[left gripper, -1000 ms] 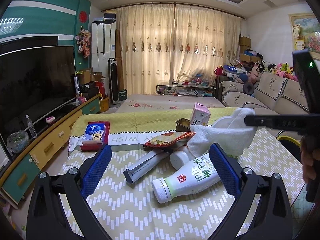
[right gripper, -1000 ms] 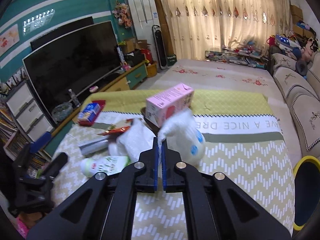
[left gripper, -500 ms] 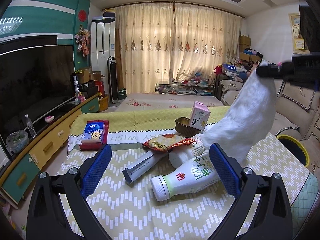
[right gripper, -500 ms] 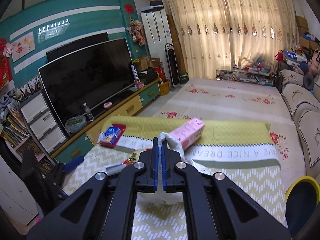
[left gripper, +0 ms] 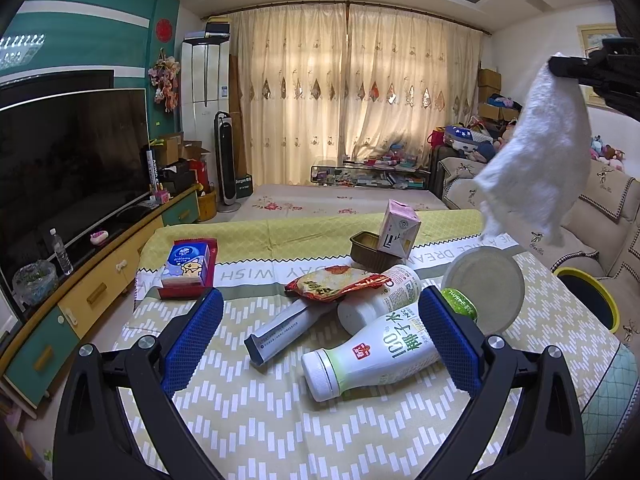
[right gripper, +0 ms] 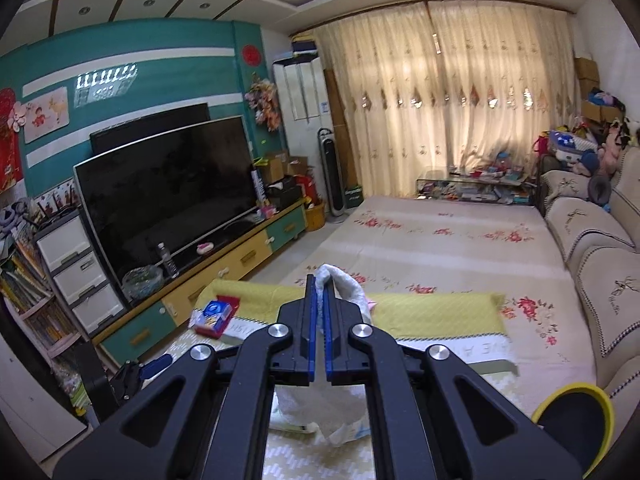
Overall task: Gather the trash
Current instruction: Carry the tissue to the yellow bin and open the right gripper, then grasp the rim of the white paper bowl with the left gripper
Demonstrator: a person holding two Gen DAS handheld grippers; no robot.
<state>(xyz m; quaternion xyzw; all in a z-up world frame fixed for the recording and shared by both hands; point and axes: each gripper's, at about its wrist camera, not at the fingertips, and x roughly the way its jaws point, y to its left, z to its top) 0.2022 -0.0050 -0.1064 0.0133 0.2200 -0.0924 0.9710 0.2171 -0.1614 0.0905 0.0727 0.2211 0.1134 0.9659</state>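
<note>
Right tool (right gripper: 319,308) pinches a white tissue (right gripper: 346,288) above the table (right gripper: 432,318).

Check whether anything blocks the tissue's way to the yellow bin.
Nothing visible does. The right hand-held gripper holds the tissue high above the table; the bin sits low off the table's right edge, with open air between them.

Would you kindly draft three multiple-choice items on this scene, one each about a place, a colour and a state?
1. Where does the pink carton stand?
A. beside the foil tray
B. on the sofa
C. inside the bin

2. What colour is the bin's rim?
A. red
B. yellow
C. blue

3. How is the right gripper?
A. wide open
B. shut on the white tissue
C. holding a bottle

Key: 1 A, carton touches the tray's right side; 2 B, rim shows yellow; 3 B, tissue hangs from pinched pads.
</note>
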